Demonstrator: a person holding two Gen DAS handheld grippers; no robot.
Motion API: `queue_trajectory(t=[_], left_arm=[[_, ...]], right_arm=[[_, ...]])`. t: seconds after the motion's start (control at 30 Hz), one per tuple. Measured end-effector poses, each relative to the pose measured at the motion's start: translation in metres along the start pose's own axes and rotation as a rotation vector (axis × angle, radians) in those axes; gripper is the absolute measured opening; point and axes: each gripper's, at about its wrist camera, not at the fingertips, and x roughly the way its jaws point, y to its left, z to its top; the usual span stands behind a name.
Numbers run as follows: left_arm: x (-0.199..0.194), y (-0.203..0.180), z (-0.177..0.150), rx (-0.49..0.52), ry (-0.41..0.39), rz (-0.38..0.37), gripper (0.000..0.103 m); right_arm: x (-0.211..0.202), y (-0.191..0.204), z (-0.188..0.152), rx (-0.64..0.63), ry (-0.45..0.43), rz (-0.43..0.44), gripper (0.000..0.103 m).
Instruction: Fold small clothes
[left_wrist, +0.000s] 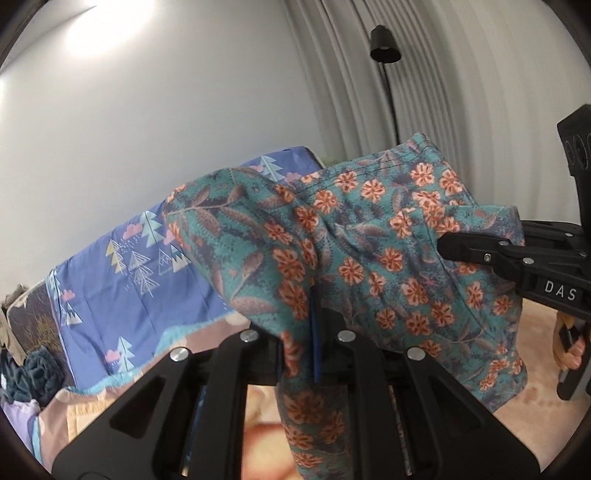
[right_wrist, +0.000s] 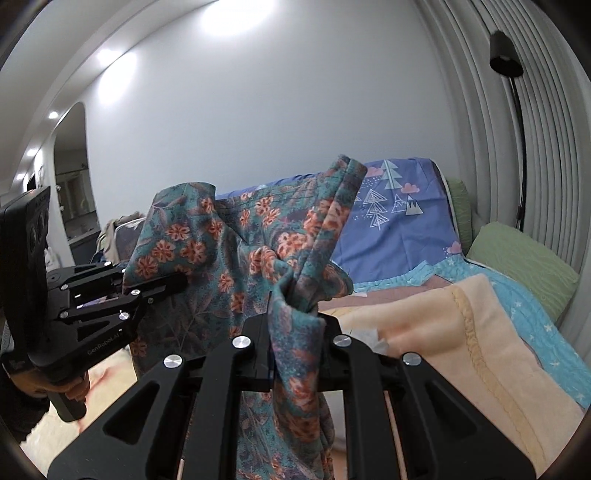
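A small teal garment with orange flowers (left_wrist: 369, 236) hangs in the air, stretched between both grippers. My left gripper (left_wrist: 317, 332) is shut on one bunched edge of it; the cloth drapes over the jaws and hides the fingertips. It also shows at the left of the right wrist view (right_wrist: 173, 282), clamped on the cloth. My right gripper (right_wrist: 291, 321) is shut on the other bunched edge of the garment (right_wrist: 229, 251). It appears at the right of the left wrist view (left_wrist: 448, 243), pinching the fabric.
Below lies a bed with a peach blanket (right_wrist: 461, 332), a blue tree-print sheet (left_wrist: 122, 258) and a green pillow (right_wrist: 524, 266). A black floor lamp (left_wrist: 386, 48) stands by the pleated curtain (left_wrist: 480, 92). Dark clothes (left_wrist: 29, 373) are piled at the far left.
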Motion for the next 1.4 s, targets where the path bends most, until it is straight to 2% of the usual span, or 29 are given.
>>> queue_trajectory(t=[0.03, 0.07, 0.1, 0.13, 0.17, 0.2, 0.27, 0.33, 0.37, 0.4, 0.43, 0.47, 0.53, 0.6, 0.67, 0.77, 0.8, 0.83, 0.87, 0.97, 1.07, 1.23, 1.4], left_arm=[[0.012, 0.002, 0.001, 0.005, 0.0, 0.016, 0.013], [0.03, 0.006, -0.001, 0.01, 0.003, 0.056, 0.02], [0.047, 0.009, -0.005, 0.018, 0.005, 0.103, 0.027], [0.07, 0.012, -0.014, 0.03, 0.023, 0.201, 0.053], [0.088, 0.015, -0.024, 0.021, 0.052, 0.278, 0.073], [0.105, 0.019, -0.037, 0.0, 0.095, 0.309, 0.071], [0.14, 0.022, -0.077, -0.044, 0.229, 0.232, 0.071], [0.16, 0.012, -0.116, -0.005, 0.309, 0.178, 0.071], [0.171, 0.002, -0.14, 0.039, 0.35, 0.156, 0.071], [0.177, -0.003, -0.161, 0.059, 0.345, 0.147, 0.071], [0.178, -0.004, -0.17, 0.053, 0.328, 0.148, 0.071], [0.175, -0.003, -0.177, 0.008, 0.292, 0.147, 0.071], [0.172, 0.005, -0.179, -0.079, 0.292, 0.129, 0.071], [0.163, 0.009, -0.177, -0.11, 0.312, 0.125, 0.071], [0.146, 0.005, -0.169, -0.115, 0.312, 0.122, 0.074], [0.103, -0.005, -0.166, -0.128, 0.267, 0.072, 0.085], [0.087, -0.01, -0.163, -0.131, 0.248, 0.064, 0.086], [0.077, -0.012, -0.158, -0.131, 0.235, 0.058, 0.09], [0.06, -0.016, -0.155, -0.127, 0.215, 0.05, 0.093], [0.013, -0.027, -0.15, -0.138, 0.165, 0.062, 0.098], [-0.029, -0.029, -0.148, -0.204, 0.122, 0.065, 0.101], [-0.078, -0.033, -0.152, -0.262, 0.12, 0.13, 0.101], [-0.13, -0.045, -0.158, -0.29, 0.127, 0.11, 0.101]], right_arm=[[0.018, -0.008, 0.003, 0.027, 0.01, -0.001, 0.013], [0.035, -0.012, 0.003, 0.048, 0.028, -0.012, 0.014], [0.064, -0.021, 0.0, 0.066, 0.075, -0.067, 0.017], [0.085, -0.028, -0.004, 0.078, 0.129, -0.141, 0.039], [0.109, -0.039, -0.015, 0.097, 0.204, -0.234, 0.063], [0.124, -0.048, -0.028, 0.115, 0.257, -0.281, 0.063], [0.142, -0.064, -0.066, 0.162, 0.334, -0.257, 0.063], [0.152, -0.07, -0.107, 0.158, 0.407, -0.224, 0.063], [0.156, -0.068, -0.127, 0.13, 0.44, -0.247, 0.063], [0.157, -0.066, -0.144, 0.104, 0.449, -0.261, 0.065], [0.153, -0.064, -0.16, 0.091, 0.42, -0.284, 0.069], [0.149, -0.063, -0.164, 0.091, 0.403, -0.302, 0.071], [0.145, -0.06, -0.154, 0.076, 0.406, -0.331, 0.073], [0.133, -0.048, -0.147, 0.024, 0.386, -0.379, 0.073], [0.113, -0.034, -0.145, -0.033, 0.336, -0.388, 0.073], [0.074, -0.023, -0.145, -0.058, 0.253, -0.373, 0.076], [0.062, -0.02, -0.144, -0.06, 0.233, -0.373, 0.079], [0.044, -0.016, -0.144, -0.059, 0.207, -0.364, 0.09], [0.029, -0.012, -0.142, -0.06, 0.191, -0.359, 0.094], [-0.013, -0.002, -0.133, -0.073, 0.147, -0.381, 0.097], [-0.054, 0.005, -0.125, -0.072, 0.09, -0.413, 0.101], [-0.111, 0.018, -0.12, -0.04, 0.074, -0.447, 0.102], [-0.148, 0.037, -0.125, -0.06, 0.074, -0.482, 0.102]])
